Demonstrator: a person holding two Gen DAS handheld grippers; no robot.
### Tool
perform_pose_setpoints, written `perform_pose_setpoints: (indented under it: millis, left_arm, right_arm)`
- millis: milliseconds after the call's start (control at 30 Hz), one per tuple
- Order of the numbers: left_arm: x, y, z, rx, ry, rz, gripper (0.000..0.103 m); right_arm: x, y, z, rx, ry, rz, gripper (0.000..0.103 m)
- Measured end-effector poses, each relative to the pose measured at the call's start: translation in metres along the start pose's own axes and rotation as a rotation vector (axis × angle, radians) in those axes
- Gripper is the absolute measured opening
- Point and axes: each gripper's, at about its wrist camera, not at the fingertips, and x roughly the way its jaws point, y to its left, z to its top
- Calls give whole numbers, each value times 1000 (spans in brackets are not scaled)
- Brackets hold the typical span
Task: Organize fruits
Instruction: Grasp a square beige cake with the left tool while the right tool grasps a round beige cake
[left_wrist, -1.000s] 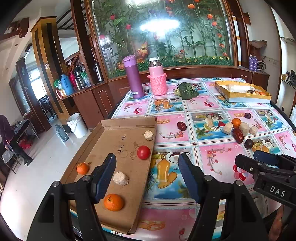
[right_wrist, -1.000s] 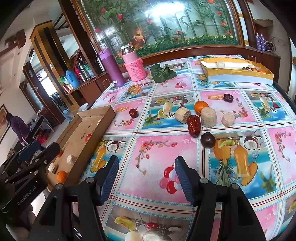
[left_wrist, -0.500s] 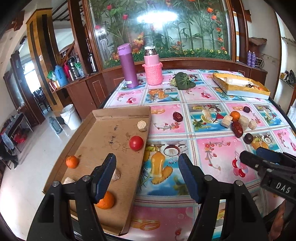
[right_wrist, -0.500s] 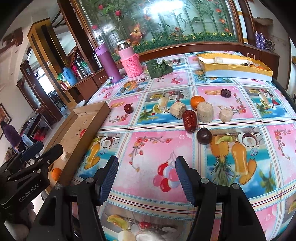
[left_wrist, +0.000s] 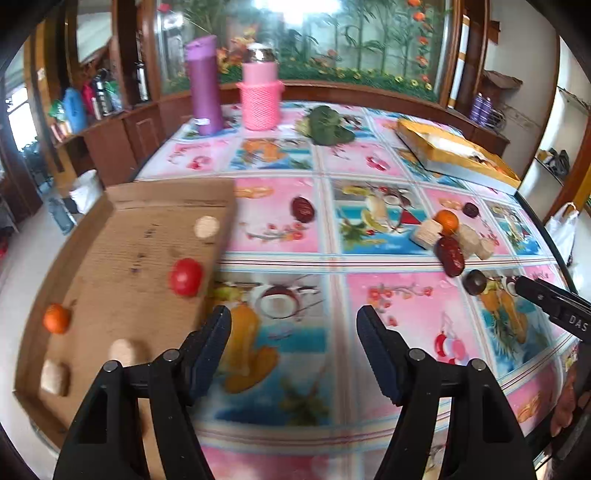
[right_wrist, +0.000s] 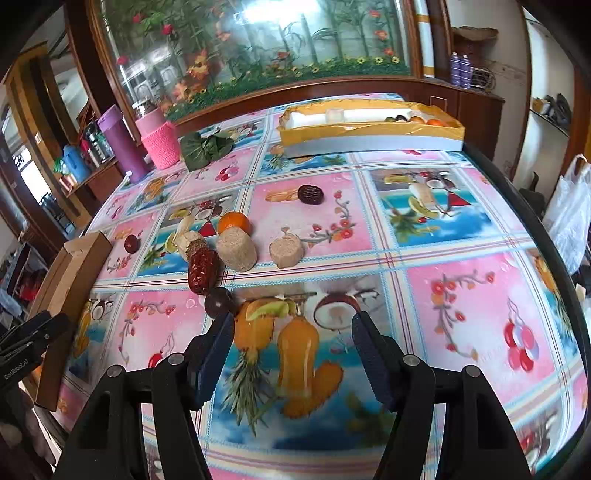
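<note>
Toward the counter's middle, just ahead-left of the spread, empty right tongs, sits the round dark-purple plum, nearer them than the spread left tongs.

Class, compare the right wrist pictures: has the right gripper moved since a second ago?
Yes. The right gripper has moved forward and rightward: the dark round fruit now sits by its left jaw, and the cardboard tray lies further left.

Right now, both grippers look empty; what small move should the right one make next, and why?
Probably ease the open right gripper forward and slightly left to straddle the dark round fruit, which is the nearest loose piece, just beyond its left fingertip and touching the red date.
</note>
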Motion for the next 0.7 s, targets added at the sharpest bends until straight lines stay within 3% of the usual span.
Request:
perform_pose_setpoints:
  millis: [133,200,267,433,600,700]
  left_arm:
    - [15,-17,17,27,-2,-36,70]
    - [22,-25,25,44,-13,-51,70]
    - [29,-34,30,65,-15,-76,70]
    - [53,-55,41,101,28,-136,69]
    - [71,-74,52,146,23,-184,69]
    - [84,-83,58,163,36,-200,63]
  right_arm:
    - [18,2,18,-47,9,-13,69]
    - [27,3,27,-81,4,-36,54]
    - [40,5,35,-123,18,-66,48]
    - [65,3,43,-147,65,-50,47]
    - [72,6,48,-154,49,-26,47]
    - [74,7,50,-150,39,-8,42]
